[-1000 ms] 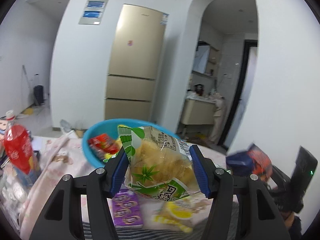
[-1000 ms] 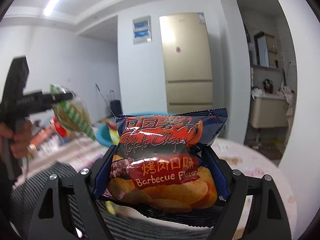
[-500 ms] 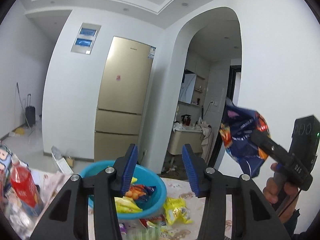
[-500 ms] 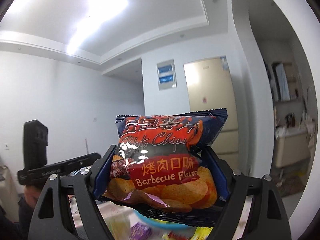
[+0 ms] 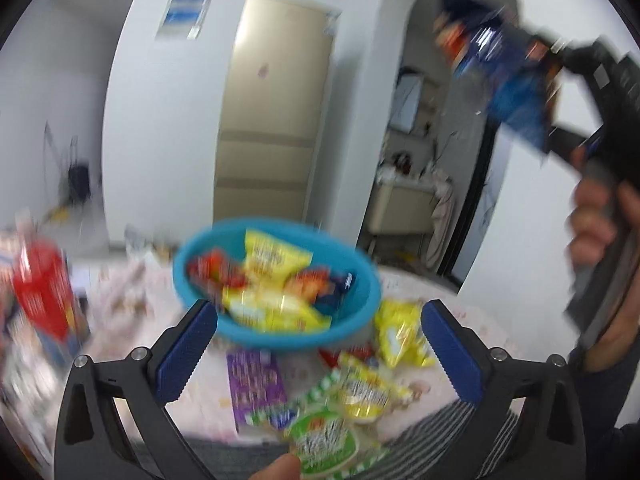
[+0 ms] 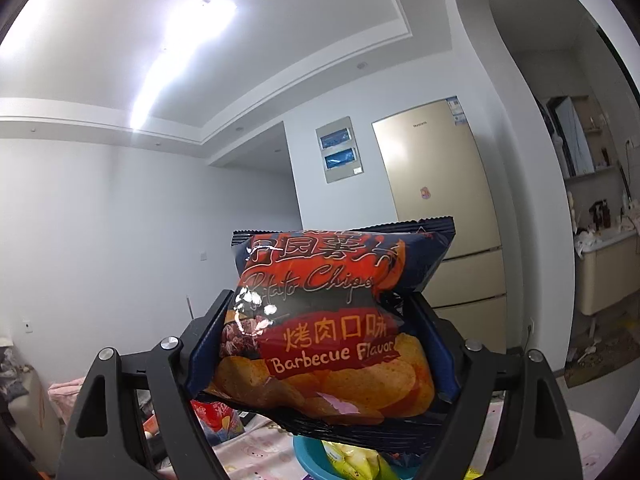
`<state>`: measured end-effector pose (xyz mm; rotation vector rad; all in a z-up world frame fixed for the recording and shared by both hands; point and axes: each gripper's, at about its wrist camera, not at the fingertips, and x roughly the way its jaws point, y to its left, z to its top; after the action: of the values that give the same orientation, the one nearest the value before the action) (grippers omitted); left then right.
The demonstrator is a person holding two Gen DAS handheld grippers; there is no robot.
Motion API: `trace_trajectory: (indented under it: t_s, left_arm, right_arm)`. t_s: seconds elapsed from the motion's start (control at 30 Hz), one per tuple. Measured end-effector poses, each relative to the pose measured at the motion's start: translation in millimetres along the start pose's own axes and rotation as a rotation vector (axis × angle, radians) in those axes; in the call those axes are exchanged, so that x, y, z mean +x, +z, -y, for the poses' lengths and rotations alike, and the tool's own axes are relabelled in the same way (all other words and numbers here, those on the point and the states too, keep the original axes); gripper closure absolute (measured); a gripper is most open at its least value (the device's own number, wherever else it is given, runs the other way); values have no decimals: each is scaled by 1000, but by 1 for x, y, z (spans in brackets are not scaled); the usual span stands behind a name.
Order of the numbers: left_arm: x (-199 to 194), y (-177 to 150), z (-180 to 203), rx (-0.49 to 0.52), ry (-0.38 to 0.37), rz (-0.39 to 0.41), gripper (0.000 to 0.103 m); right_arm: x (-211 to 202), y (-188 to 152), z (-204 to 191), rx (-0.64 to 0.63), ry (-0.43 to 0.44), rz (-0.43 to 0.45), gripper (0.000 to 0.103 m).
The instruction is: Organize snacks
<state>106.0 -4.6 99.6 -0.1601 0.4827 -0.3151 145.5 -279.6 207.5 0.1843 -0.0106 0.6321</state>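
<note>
Blue-red chip bag clamped between right jaws | left jaws opening, empty, above bowl

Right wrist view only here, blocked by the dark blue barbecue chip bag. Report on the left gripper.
Observer: The left gripper is empty, jaws opening, pointed toward the blue plastic bowl.
Operator: List what's loose before that bowl.
Observer: A flat purple packet lies just in front of it.
Operator: Place my bag.
Observer: In the left wrist view, the dark blue barbecue chip bag in the right gripper hangs high, right of the bowl.
</note>
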Motion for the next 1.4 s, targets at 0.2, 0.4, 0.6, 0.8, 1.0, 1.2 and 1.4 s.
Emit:
trace_trajectory:
  t_s: [0.2, 0.4, 0.6, 0.8, 1.0, 1.2, 1.4]
  left_arm:
    - [50, -58, -12, -119, -6, -216, 0]
    - [77, -91, -7, -134, 9, -334, 0]
    - [94, -110, -3, -116, 62, -362, 16]
    - [79, -107, 1, -99, 45, -288, 37]
    - [58, -91, -2, -112, 43, -207, 39]
    - [26, -52, -2, -116, 31, -97, 39]
    - [2, 16, 16, -29, 31, 34, 39]
  right_arm:
    - [6, -15, 16, 24, -8, -25, 20]
    - [9, -17, 35, 59, -17, -36, 20]
    - [7, -16, 48, 98, -21, -35, 20]
    - [10, -17, 43, 81, -27, -40, 20]
    - [15, -18, 32, 41, -33, -55, 20]
    - [18, -19, 30, 30, -45, -61, 19]
    - [23, -19, 35, 27, -76, -74, 19]
